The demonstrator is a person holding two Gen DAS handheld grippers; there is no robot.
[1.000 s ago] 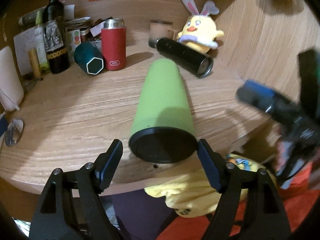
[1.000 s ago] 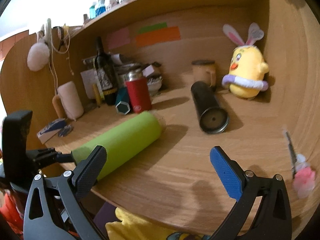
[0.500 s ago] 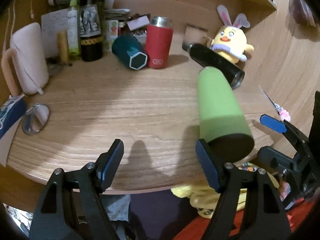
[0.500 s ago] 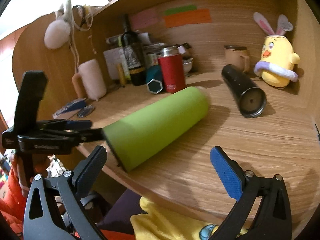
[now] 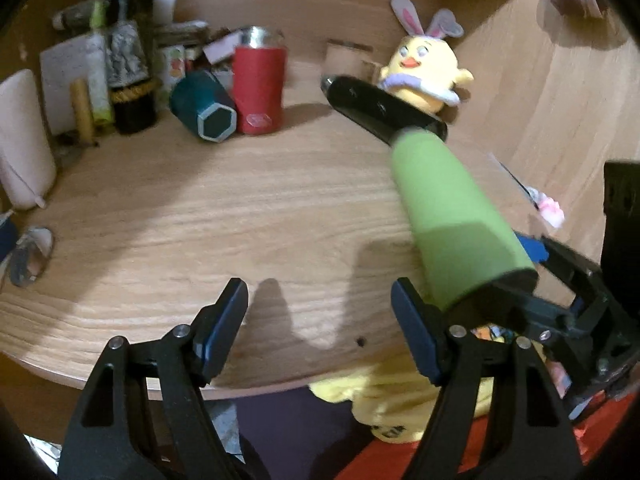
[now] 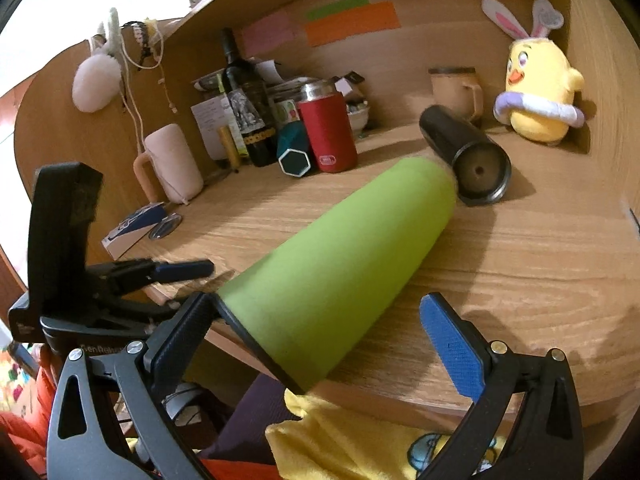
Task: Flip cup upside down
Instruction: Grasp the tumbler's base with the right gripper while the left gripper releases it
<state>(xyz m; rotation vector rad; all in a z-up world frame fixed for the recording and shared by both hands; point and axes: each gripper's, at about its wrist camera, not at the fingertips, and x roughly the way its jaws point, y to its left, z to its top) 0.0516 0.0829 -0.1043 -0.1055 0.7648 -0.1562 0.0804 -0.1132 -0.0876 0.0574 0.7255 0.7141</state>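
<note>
Lime-green cup (image 6: 344,272) with a black rim, lying across a pale wood-grain bench (image 6: 520,264). Glossy black flask (image 6: 466,156) behind it. Red tumbler (image 6: 328,136) with a silver top, teal hexagon-ended cup (image 6: 294,154) with a white edge. Yellow plush chick (image 6: 536,92), pink-lined white ears, lilac band. Right tongs (image 6: 320,340): blue pads, black frame. Orange, green and pink notes (image 6: 352,20) on the back wall.

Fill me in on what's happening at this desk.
A person holds a gripper in each hand. The right gripper, jaws open, straddles the near, black-rimmed end of a green cup lying on its side on the wooden desk, overhanging the front edge. The left gripper hovers open beside it, gripping nothing. The cup isn't flipped yet.
</note>
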